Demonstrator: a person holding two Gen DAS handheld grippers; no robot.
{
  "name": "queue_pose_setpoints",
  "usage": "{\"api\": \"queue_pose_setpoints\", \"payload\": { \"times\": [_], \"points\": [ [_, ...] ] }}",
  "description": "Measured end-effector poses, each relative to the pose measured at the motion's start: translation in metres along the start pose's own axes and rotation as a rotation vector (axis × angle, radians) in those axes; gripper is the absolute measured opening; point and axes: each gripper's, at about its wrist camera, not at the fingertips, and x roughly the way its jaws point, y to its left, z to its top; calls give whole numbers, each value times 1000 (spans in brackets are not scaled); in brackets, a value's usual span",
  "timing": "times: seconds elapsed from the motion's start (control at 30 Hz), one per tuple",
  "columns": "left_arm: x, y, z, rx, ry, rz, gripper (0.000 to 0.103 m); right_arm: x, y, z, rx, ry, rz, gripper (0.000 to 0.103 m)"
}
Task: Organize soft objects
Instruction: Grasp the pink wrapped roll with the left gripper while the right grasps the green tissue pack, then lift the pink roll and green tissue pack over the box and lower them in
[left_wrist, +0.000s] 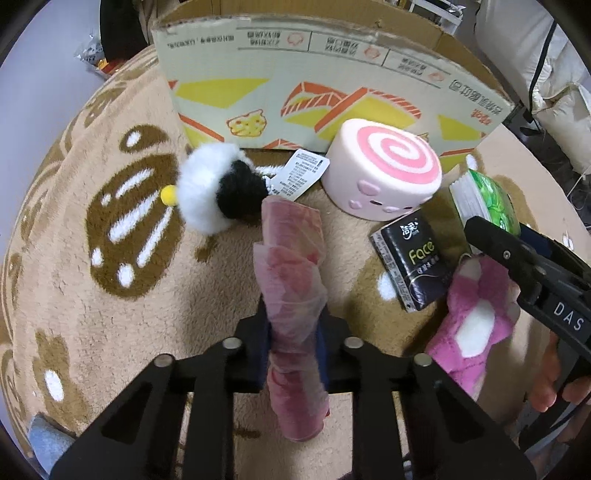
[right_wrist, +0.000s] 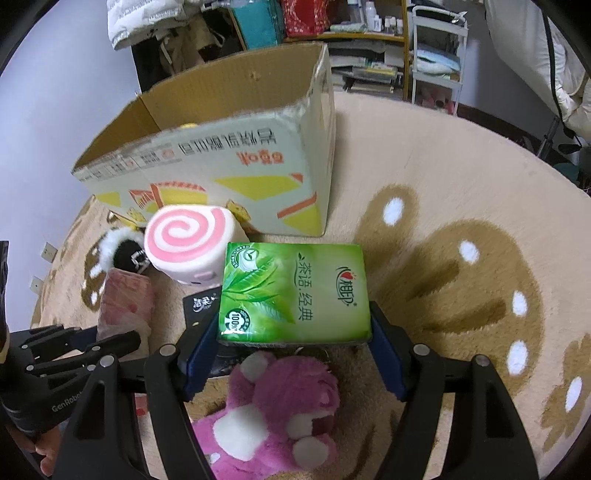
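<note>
both grippers loaded beside the open cardboard box (right_wrist: 236, 155).
left gripper (left_wrist: 295, 332) clamped on pink packet (left_wrist: 291, 280), right gripper (right_wrist: 295, 332) clasping green tissue pack (right_wrist: 295, 291), presumably for boxing.

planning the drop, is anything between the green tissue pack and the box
The swirl cushion sits against the box front wall, ahead and left of the green pack held in the right gripper. The open top looks clear, so lifting over the wall should work.
</note>
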Motion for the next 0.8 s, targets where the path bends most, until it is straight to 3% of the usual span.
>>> {"api": "queue_pose_setpoints", "payload": {
  "times": [0.2, 0.33, 0.5, 0.8],
  "points": [
    [-14, 2, -4, 4, -36, 13, 16, -14, 1, 1, -2, -45, 3, 78],
    [-30, 0, -7, -9, -100, 11, 16, -25, 0, -1, 13, -74, 9, 78],
    [-60, -6, -16, -19, -215, 20, 16, -46, -1, -2, 22, -132, 22, 78],
    [-111, -18, -12, 11, -471, 101, 16, -78, 3, 0, 13, -235, 33, 78]
  ]
}}
